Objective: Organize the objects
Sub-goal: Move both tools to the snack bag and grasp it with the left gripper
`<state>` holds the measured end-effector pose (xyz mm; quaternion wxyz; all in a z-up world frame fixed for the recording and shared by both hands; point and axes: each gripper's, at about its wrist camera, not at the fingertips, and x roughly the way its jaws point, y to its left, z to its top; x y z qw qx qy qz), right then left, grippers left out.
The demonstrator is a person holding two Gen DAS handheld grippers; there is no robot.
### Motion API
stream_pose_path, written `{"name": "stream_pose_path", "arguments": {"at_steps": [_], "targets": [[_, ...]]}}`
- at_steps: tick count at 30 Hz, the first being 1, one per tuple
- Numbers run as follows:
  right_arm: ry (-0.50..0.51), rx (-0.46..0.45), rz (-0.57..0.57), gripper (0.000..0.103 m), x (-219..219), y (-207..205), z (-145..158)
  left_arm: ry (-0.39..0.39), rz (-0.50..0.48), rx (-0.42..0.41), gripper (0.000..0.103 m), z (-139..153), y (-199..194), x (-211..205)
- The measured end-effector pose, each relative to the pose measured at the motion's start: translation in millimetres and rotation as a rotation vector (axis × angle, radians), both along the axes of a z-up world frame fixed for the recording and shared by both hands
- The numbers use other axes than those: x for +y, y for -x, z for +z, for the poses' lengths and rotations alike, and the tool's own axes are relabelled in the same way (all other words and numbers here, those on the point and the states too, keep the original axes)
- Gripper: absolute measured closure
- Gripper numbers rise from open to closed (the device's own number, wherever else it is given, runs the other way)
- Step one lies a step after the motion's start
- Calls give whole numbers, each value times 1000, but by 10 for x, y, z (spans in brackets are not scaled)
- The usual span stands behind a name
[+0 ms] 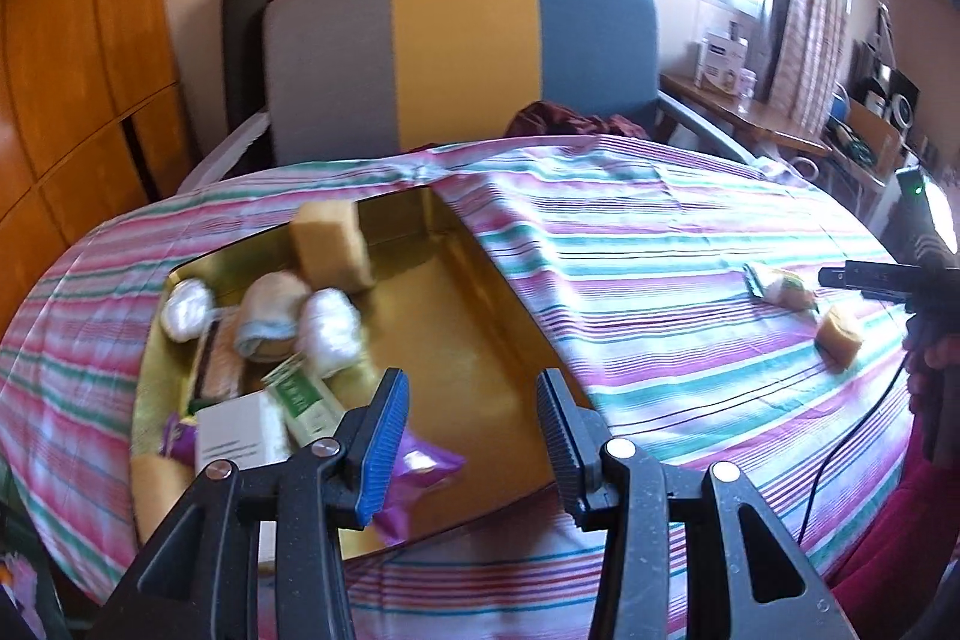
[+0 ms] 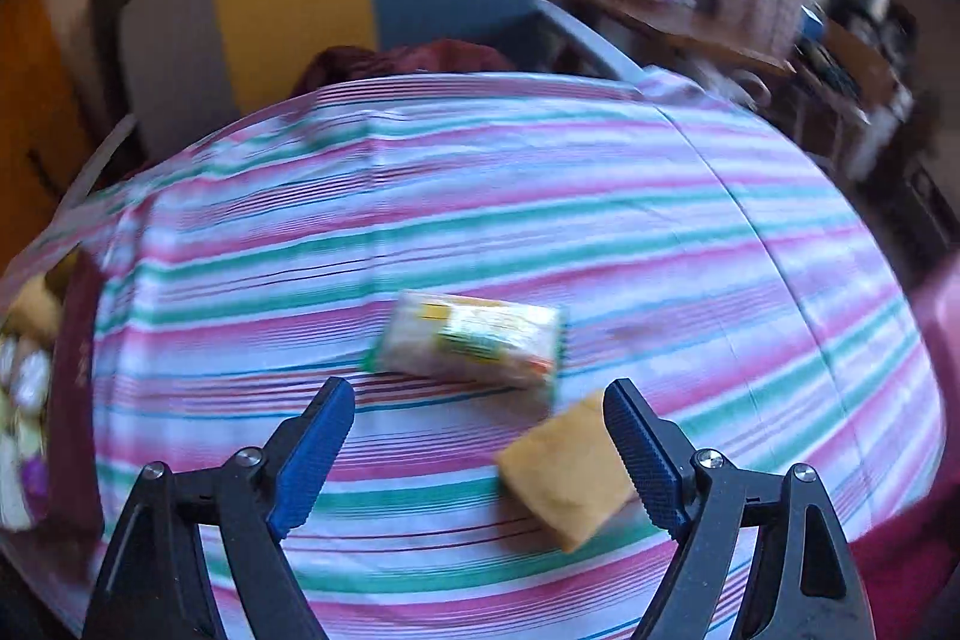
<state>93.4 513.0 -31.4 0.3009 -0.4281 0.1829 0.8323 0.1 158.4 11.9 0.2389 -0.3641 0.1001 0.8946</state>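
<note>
- Sponge (image 2: pixel 567 478) lies on the striped desk (image 2: pixel 600 196), lower right of the right wrist view, just inside the right gripper (image 2: pixel 474 394)'s right-hand finger; wrapped packet (image 2: pixel 474 346) just above it, mid-frame.
- Right fingers spread, nothing gripped. Left gripper (image 1: pixel 471 388) part-open, empty, over the gold tray (image 1: pixel 480 316).
- Risk: sponge sits off-centre, near touching one finger. Closing now likely shoves or pivots it, or clips the packet. View is blurred, so aim is doubtful.
- Sponge long axis runs diagonal, lower-left to upper-right; packet's long axis near horizontal, slightly tilted.
</note>
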Motion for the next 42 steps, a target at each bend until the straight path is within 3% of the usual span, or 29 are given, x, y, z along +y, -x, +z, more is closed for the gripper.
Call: {"name": "stream_pose_path", "arguments": {"at_steps": [3,12,22,24,27,29,31,34,42], "targets": [[98,7,-90,17,232,-125,-143,6,-27,-4,59,-4,-1,179],[186,37,-250,17,490,-361,-229,2,-152,-39,59,-85,-40,806],[248,-26,-273,15,539,-380,-384,52,-271,-118,58,-314,-16,1429],[277,-14,-299,14,586,-429,-412,57,-312,-141,54,-364,8,1548],[309,-54,-273,4,575,-372,-494,71,-385,-153,46,-417,28,1745],[320,-77,-220,9,510,-290,-526,83,-421,-156,40,-443,53,1882],[252,-110,-193,21,455,-234,-493,96,-472,-156,40,-466,74,2019],[298,-99,-197,36,475,-255,-524,122,-532,-130,39,-483,104,2192],[306,-54,-304,37,666,-431,-483,199,-736,-66,35,-567,78,2816]]}}
